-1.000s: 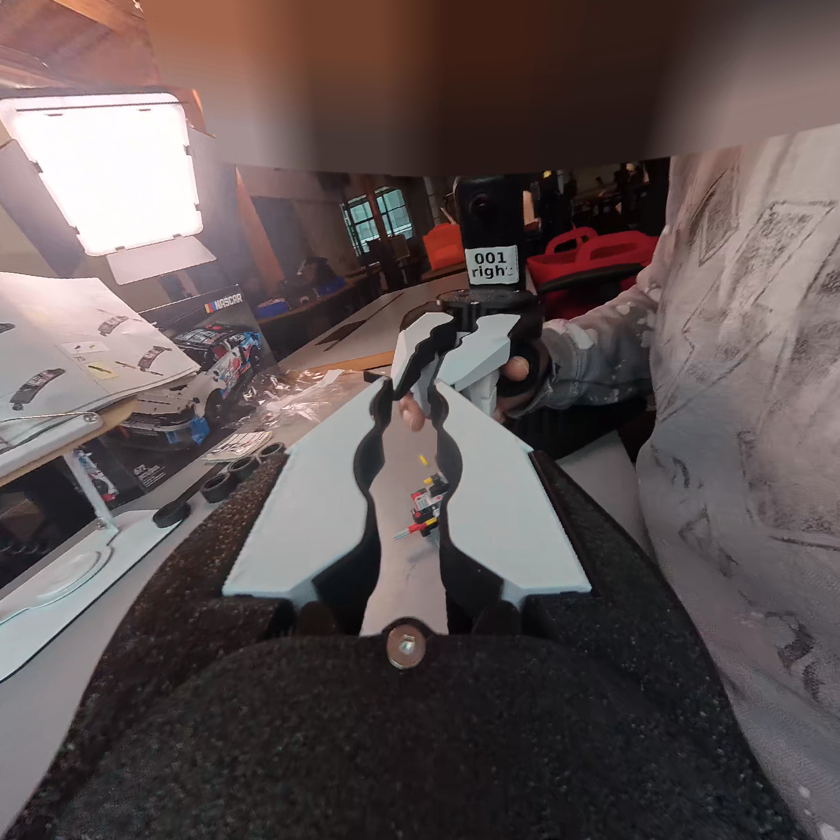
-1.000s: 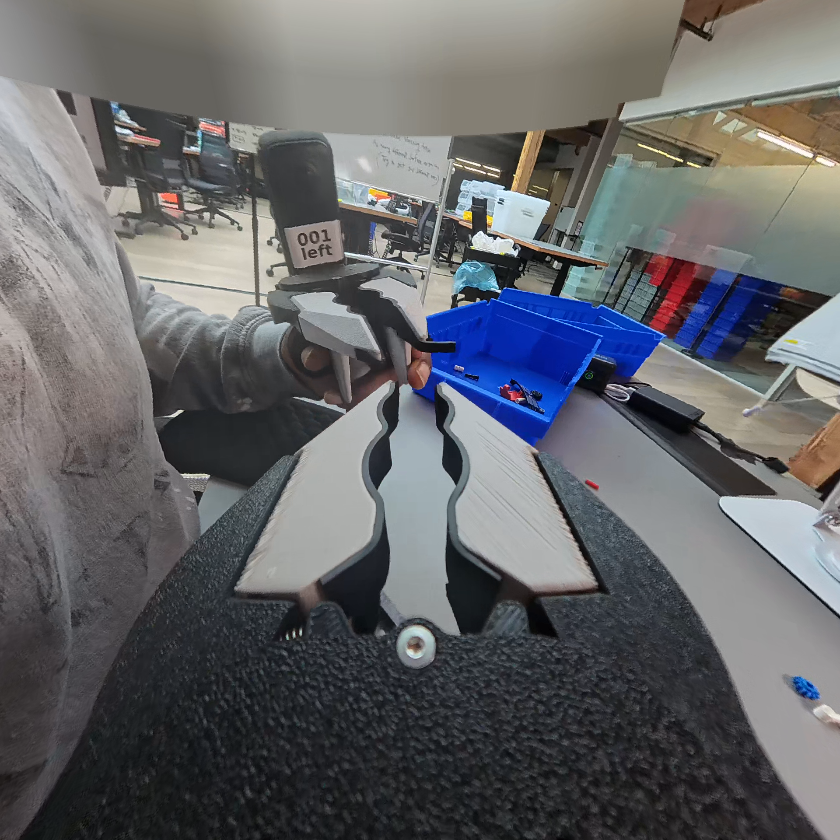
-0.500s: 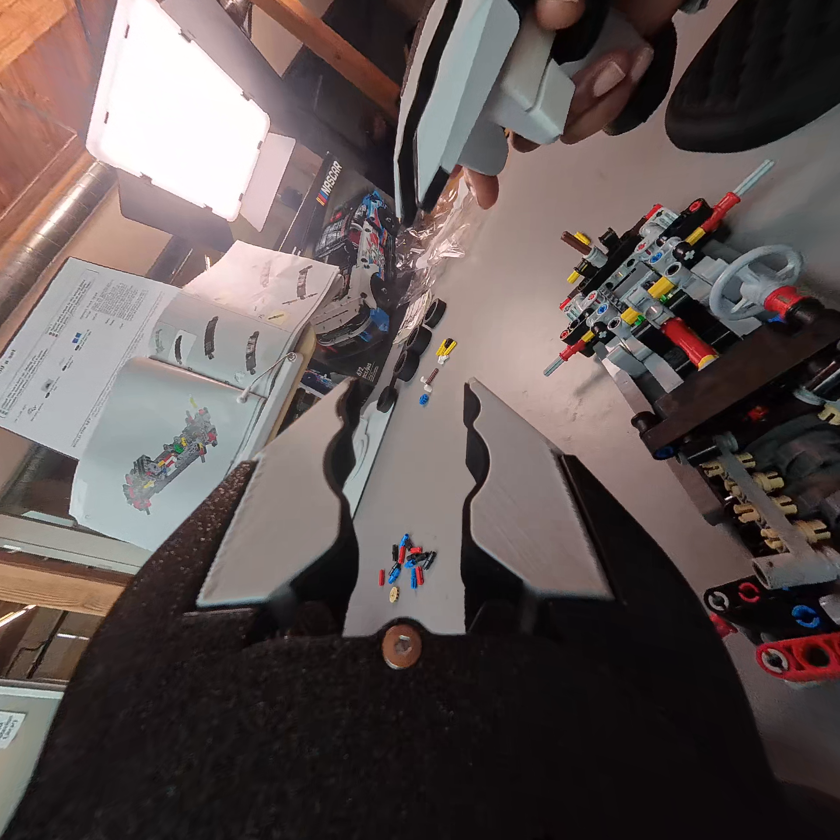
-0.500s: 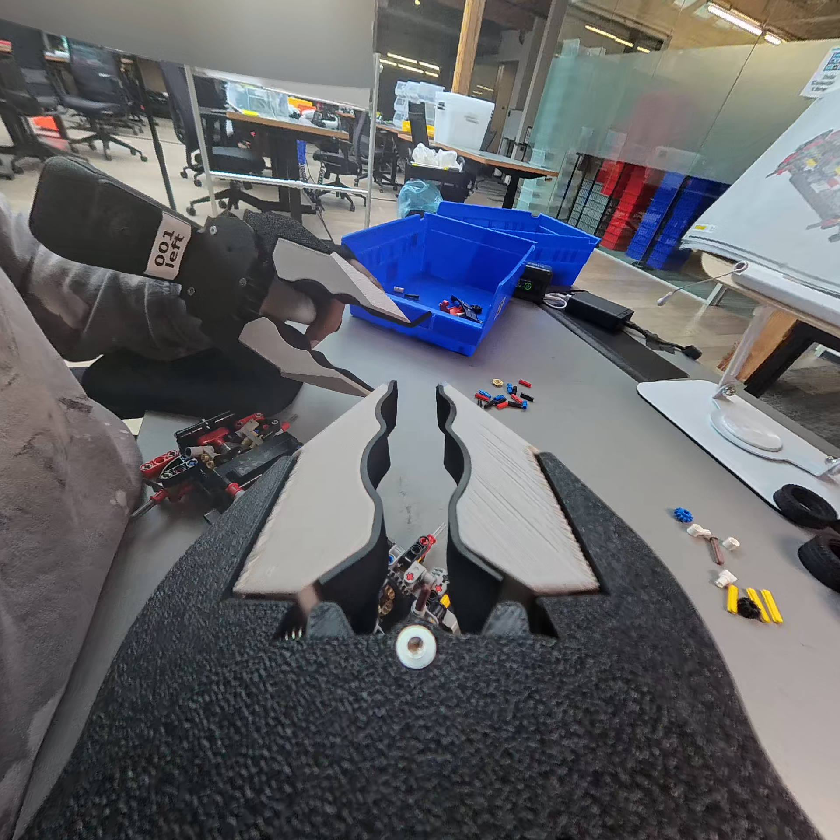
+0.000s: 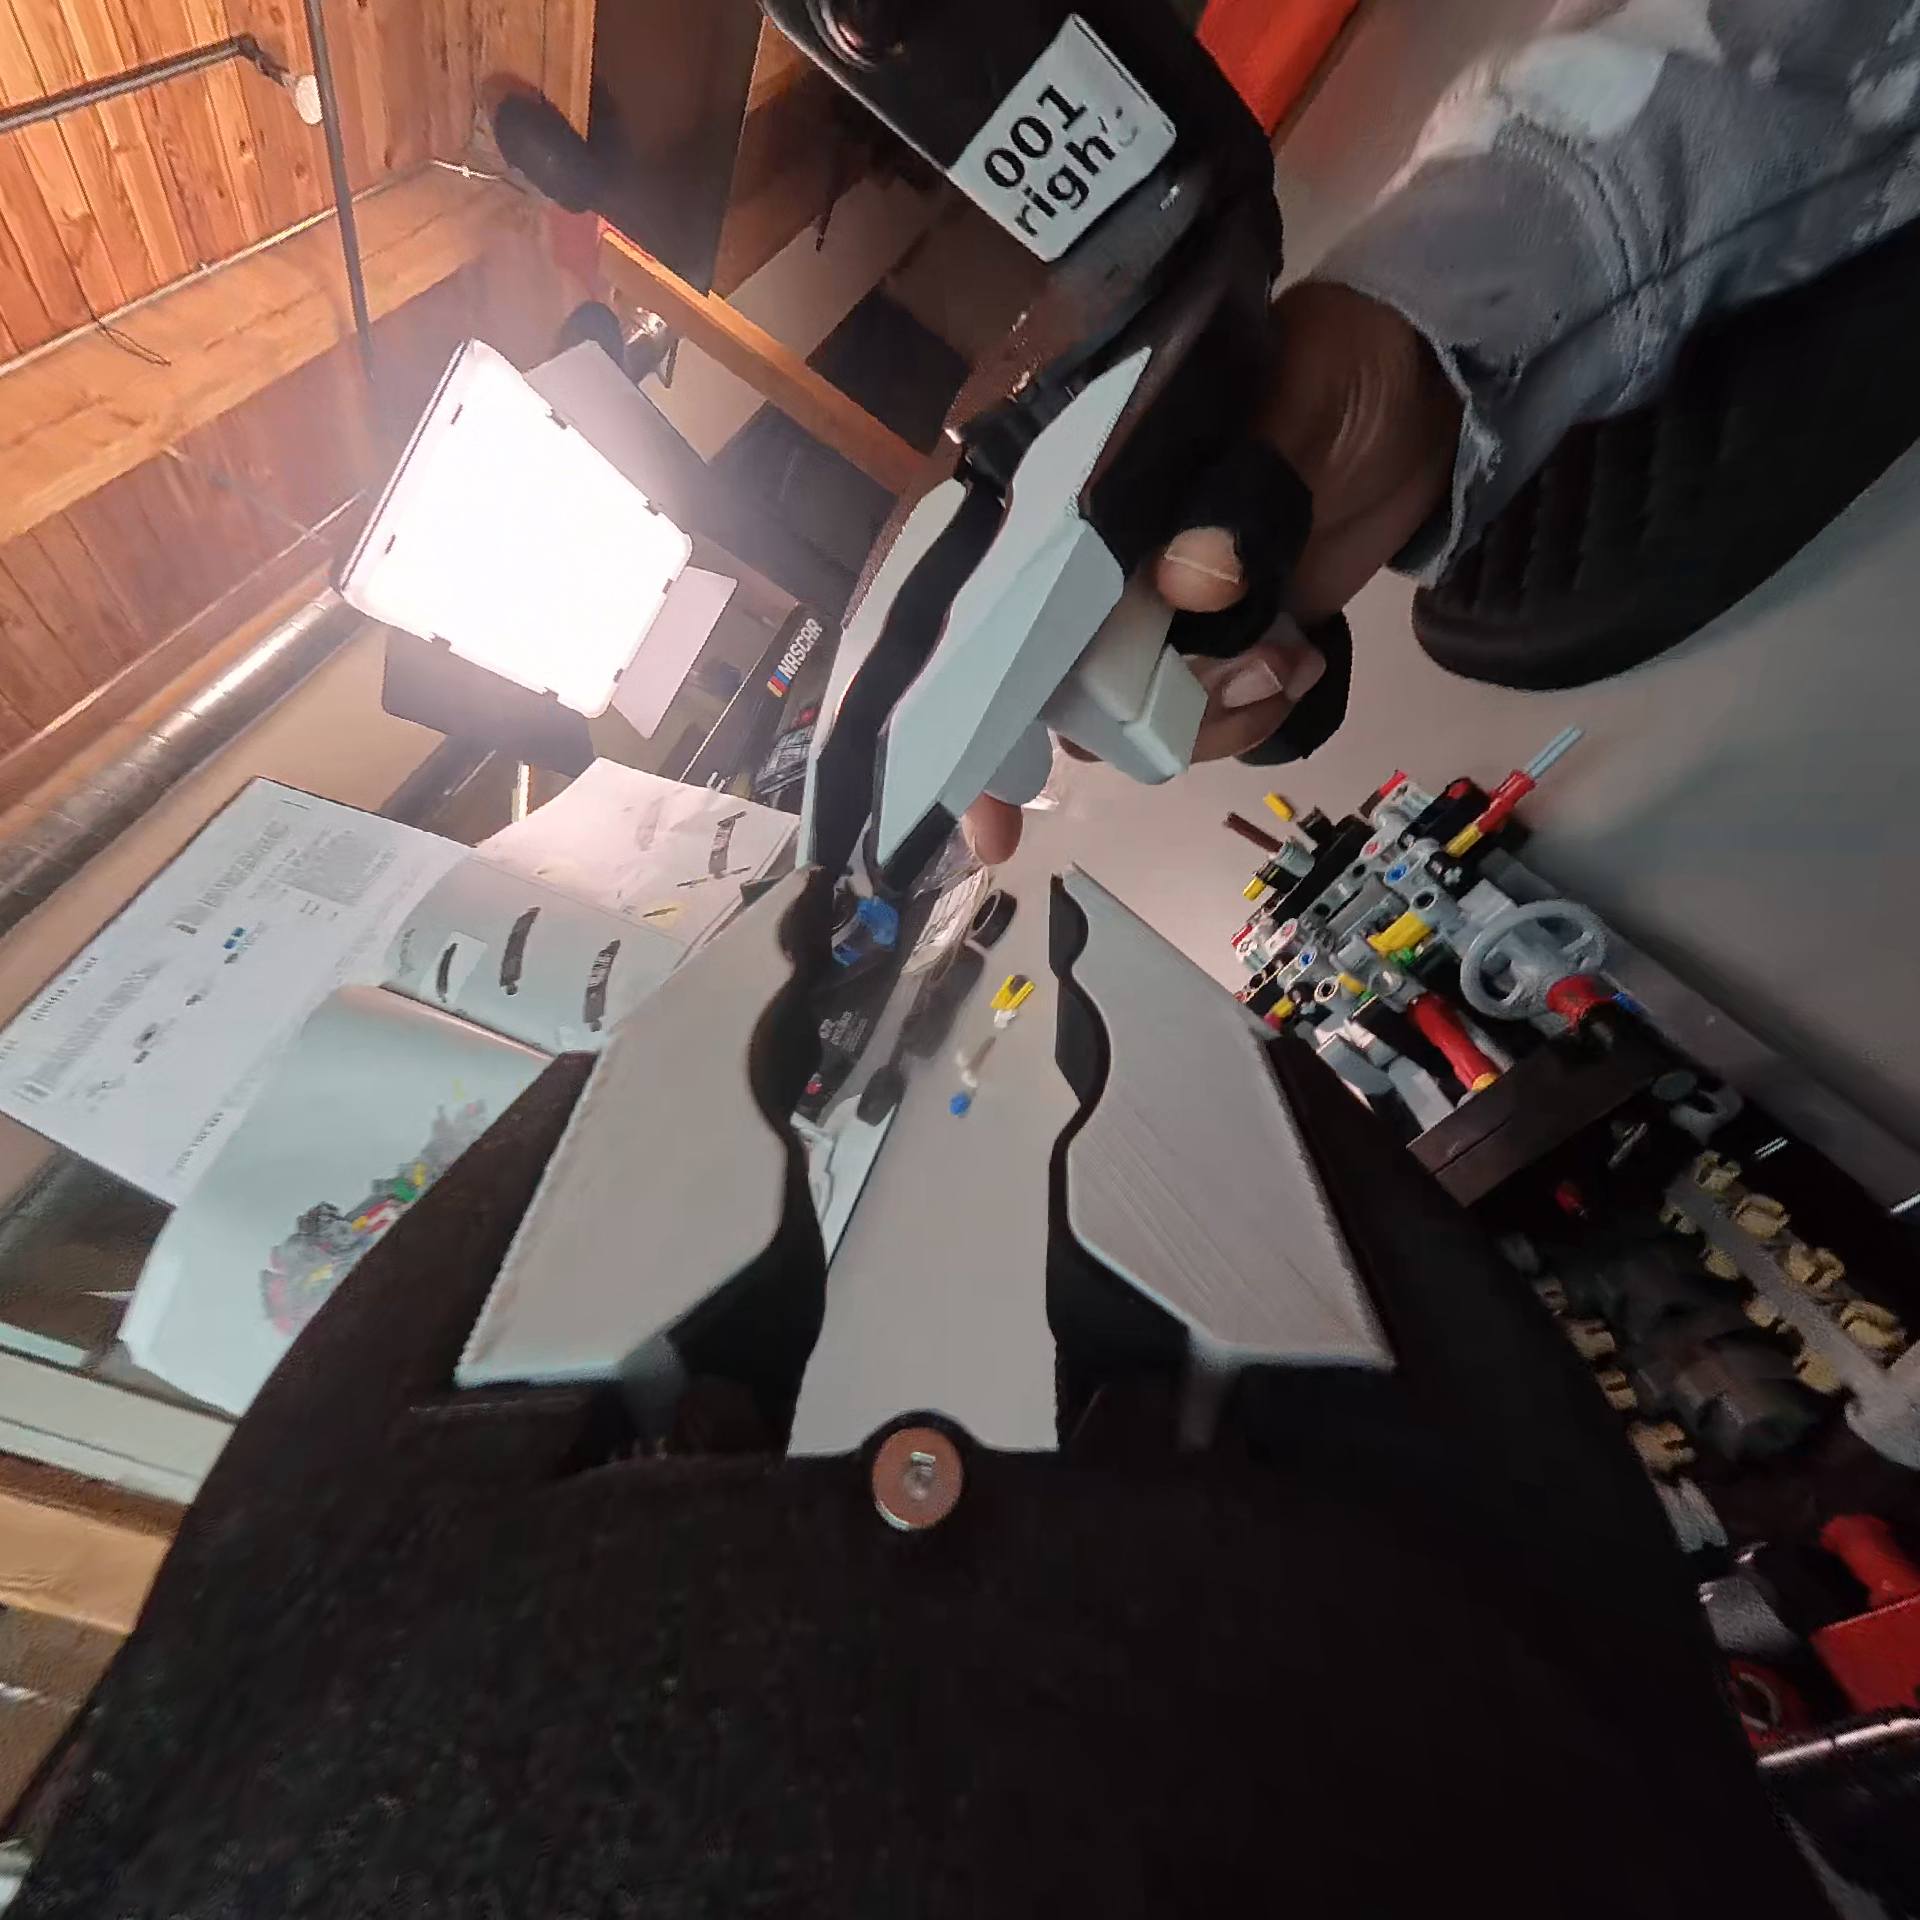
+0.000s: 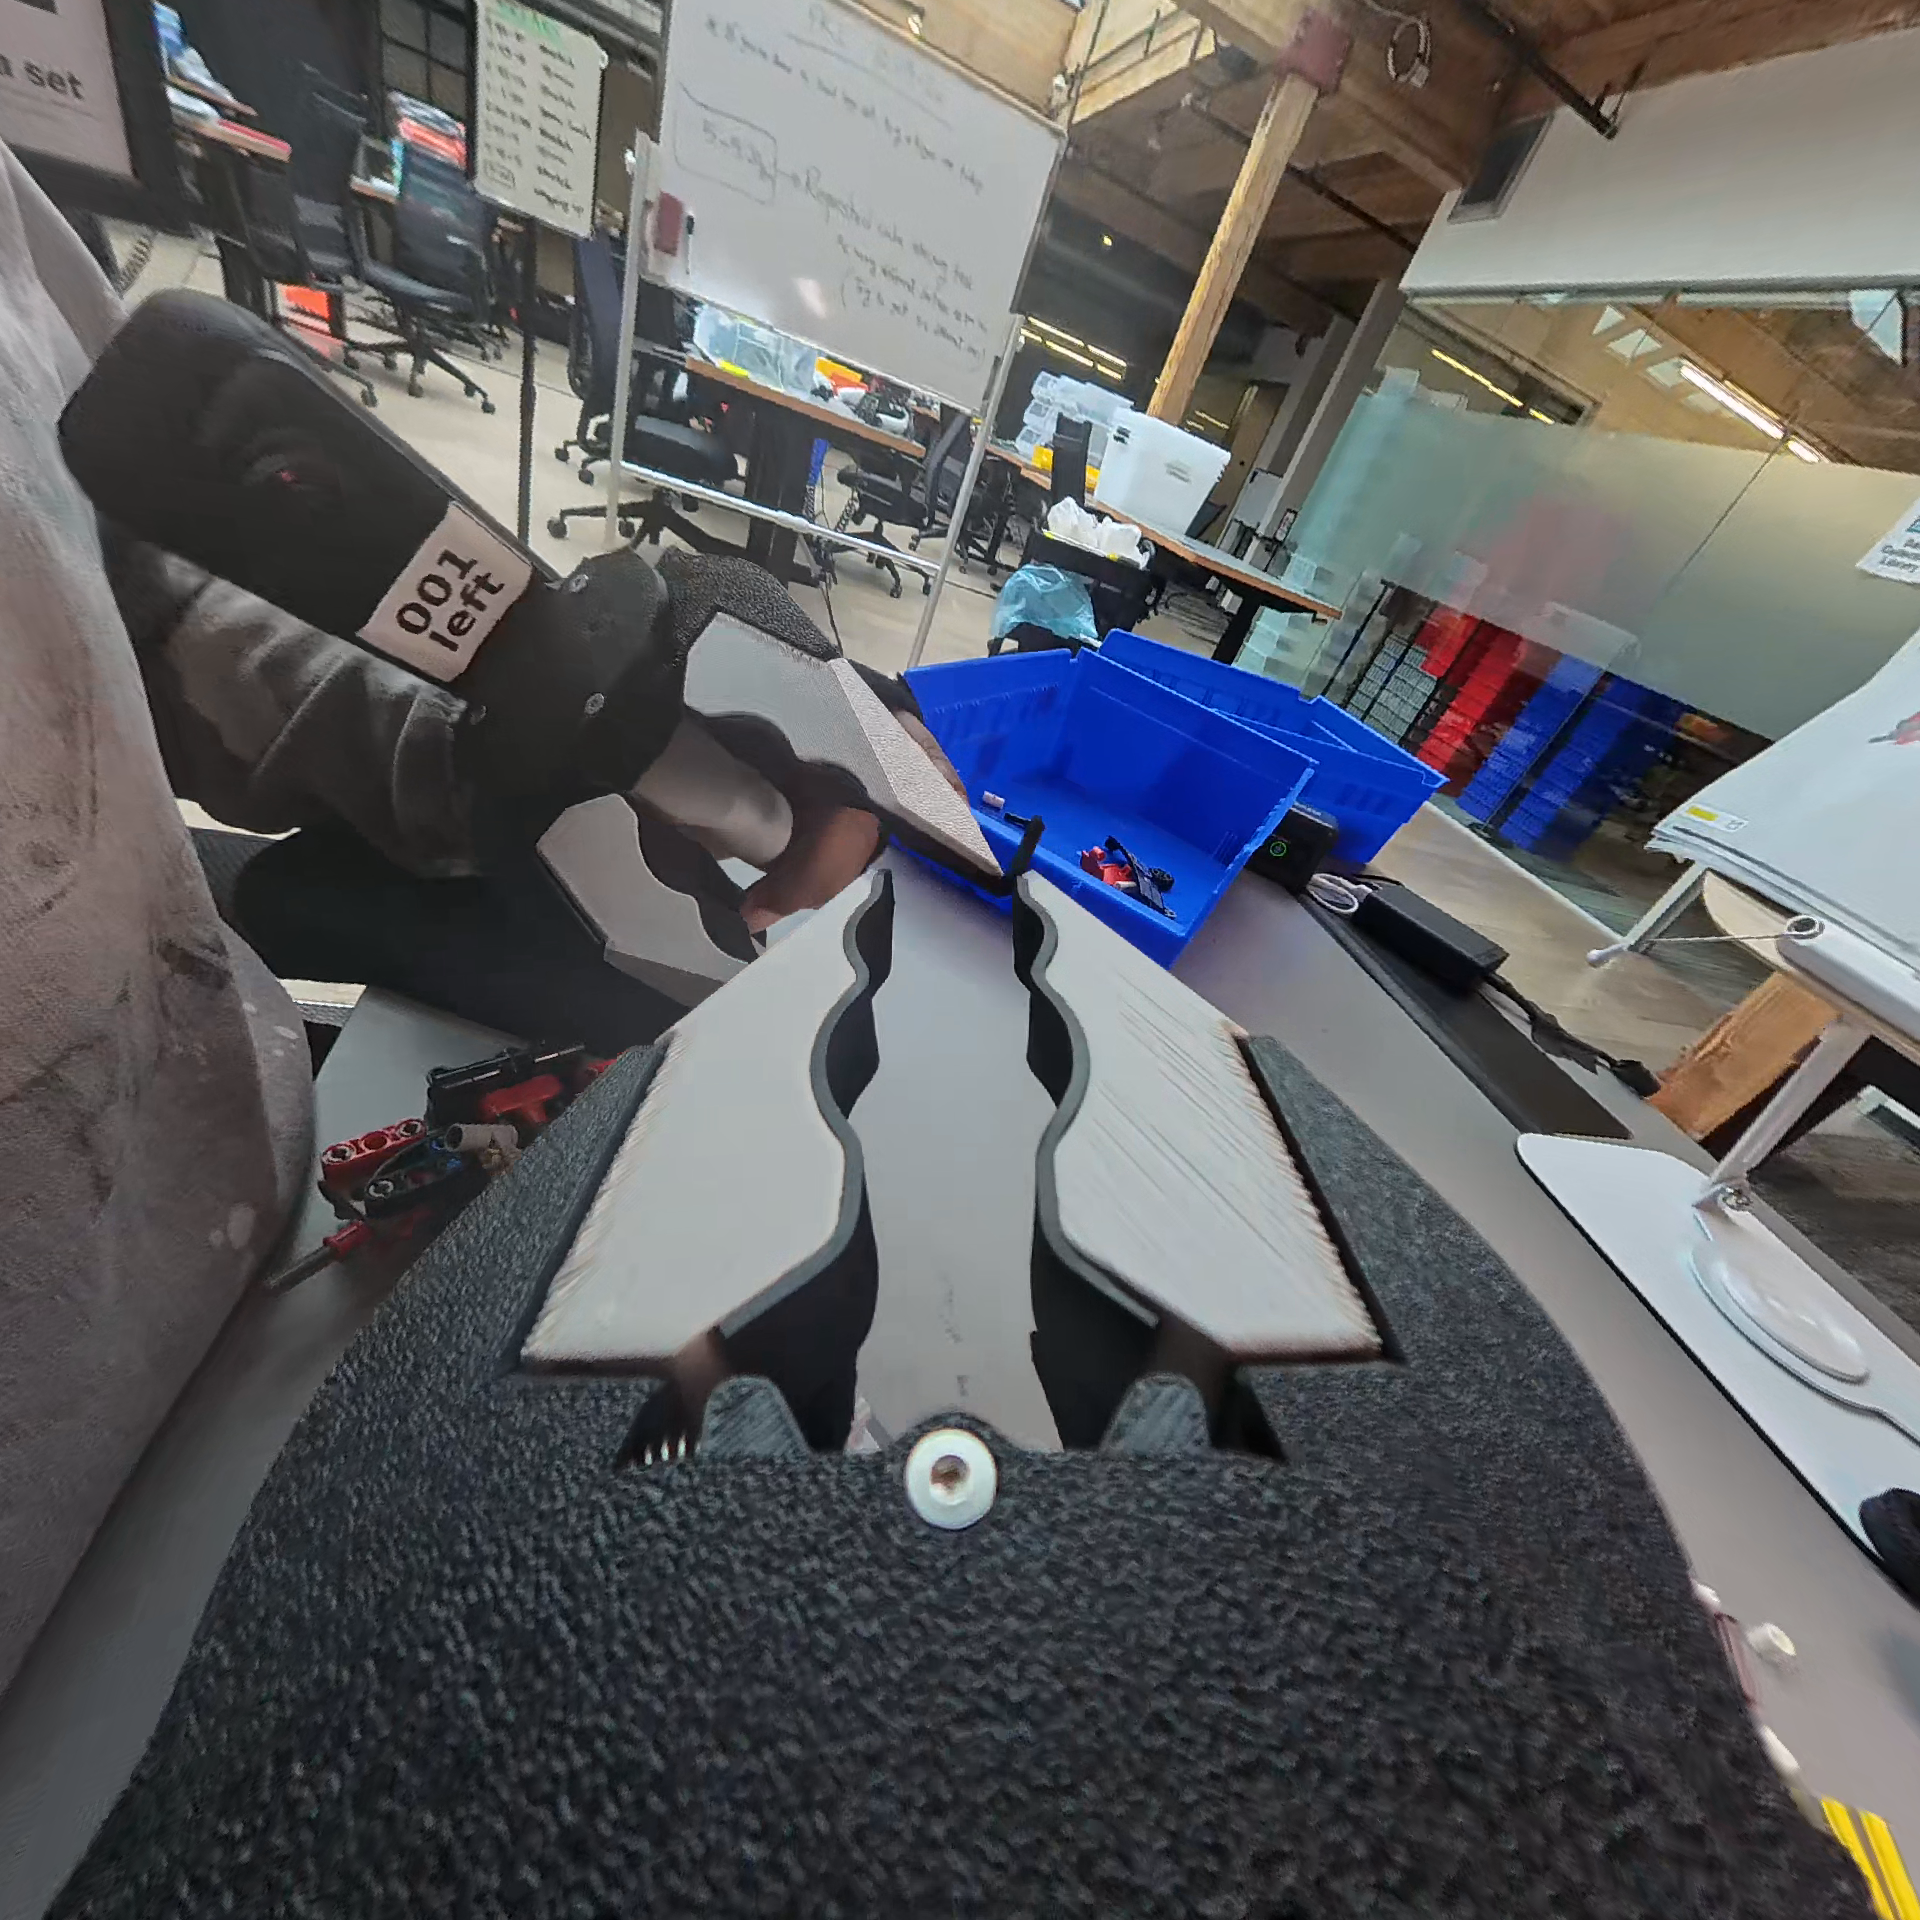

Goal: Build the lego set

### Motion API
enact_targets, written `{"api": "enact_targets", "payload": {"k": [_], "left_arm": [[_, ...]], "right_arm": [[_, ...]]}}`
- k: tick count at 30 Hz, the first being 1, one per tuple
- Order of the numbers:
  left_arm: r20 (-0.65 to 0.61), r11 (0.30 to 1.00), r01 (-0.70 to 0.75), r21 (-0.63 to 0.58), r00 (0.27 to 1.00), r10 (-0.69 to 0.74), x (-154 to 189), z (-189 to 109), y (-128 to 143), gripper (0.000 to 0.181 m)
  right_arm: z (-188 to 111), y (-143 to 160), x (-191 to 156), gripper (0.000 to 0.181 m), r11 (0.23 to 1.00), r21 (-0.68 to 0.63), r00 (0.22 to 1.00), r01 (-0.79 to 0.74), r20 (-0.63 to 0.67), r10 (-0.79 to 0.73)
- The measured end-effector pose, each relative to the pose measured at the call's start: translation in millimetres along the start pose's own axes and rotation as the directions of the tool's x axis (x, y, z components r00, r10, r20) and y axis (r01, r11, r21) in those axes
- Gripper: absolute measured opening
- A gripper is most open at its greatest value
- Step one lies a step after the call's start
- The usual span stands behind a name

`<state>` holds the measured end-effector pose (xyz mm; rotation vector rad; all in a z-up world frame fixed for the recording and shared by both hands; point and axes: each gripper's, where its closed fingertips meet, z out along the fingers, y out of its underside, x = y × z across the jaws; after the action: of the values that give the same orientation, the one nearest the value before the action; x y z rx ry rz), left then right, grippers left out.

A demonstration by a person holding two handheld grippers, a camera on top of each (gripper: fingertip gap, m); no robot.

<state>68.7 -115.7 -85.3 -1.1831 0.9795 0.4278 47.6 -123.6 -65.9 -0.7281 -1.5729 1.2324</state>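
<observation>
In the left wrist view my left gripper [image 5: 935, 904] is open and empty above the grey table [image 5: 935, 1247]. The partly built lego chassis [image 5: 1403, 956], grey and black with red and yellow pins and a grey steering wheel, lies to its right. My right gripper [image 5: 857, 852], held in a gloved hand, hangs just beyond the left fingertips. In the right wrist view the right gripper [image 6: 951, 894] is open and empty. The left gripper's fingers [image 6: 852, 738] stand spread just past its tips. Part of the chassis [image 6: 447, 1143] shows at the left.
Loose yellow [image 5: 1008, 992] and blue [image 5: 961, 1101] pieces and black tyres [image 5: 940, 1013] lie ahead. The open instruction booklet [image 5: 312, 987], the set's box [image 5: 800, 665] and a lamp [image 5: 520, 540] stand left. Blue bins [image 6: 1122, 769], a power brick [image 6: 1423, 935] and the booklet stand [image 6: 1766, 1247] lie beyond. Left and right tips are no more than a few centimetres apart.
Both grippers have swung from facing each other in the air down toward the table. The right one has since lifted and now hangs close in front of the left fingertips. Both stay open.
</observation>
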Motion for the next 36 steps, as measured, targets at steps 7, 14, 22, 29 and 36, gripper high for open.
{"api": "enact_targets", "payload": {"k": [7, 14, 22, 29, 36], "left_arm": [[-0.146, 0.902, 0.411, 0.133, 0.908, -0.393, -7, -8, -20, 0.041], [-0.281, 0.773, 0.610, 0.175, 0.784, -0.554, -9, -17, -31, 0.035], [-0.330, 0.714, 0.676, 0.184, 0.727, -0.602, -10, -18, -37, 0.032], [-0.400, 0.595, 0.789, 0.153, 0.600, -0.693, -11, -20, -38, 0.031], [-0.352, 0.667, 0.734, 0.129, 0.662, -0.662, -9, -18, -29, 0.017]], "right_arm": [[1, -9, 0, 0.015, 0.997, 0.055, 0.999, -0.044, 0.026, 0.043], [2, -14, -6, 0.012, 0.997, 0.060, 0.997, -0.048, 0.068, 0.044], [7, -17, -8, 0.008, 0.996, 0.078, 0.997, -0.052, 0.065, 0.047], [7, -15, -9, 0.007, 0.997, 0.065, 0.997, -0.043, 0.070, 0.038], [7, -9, -13, 0.006, 0.993, 0.026, 0.987, -0.116, 0.118, 0.113]]}}
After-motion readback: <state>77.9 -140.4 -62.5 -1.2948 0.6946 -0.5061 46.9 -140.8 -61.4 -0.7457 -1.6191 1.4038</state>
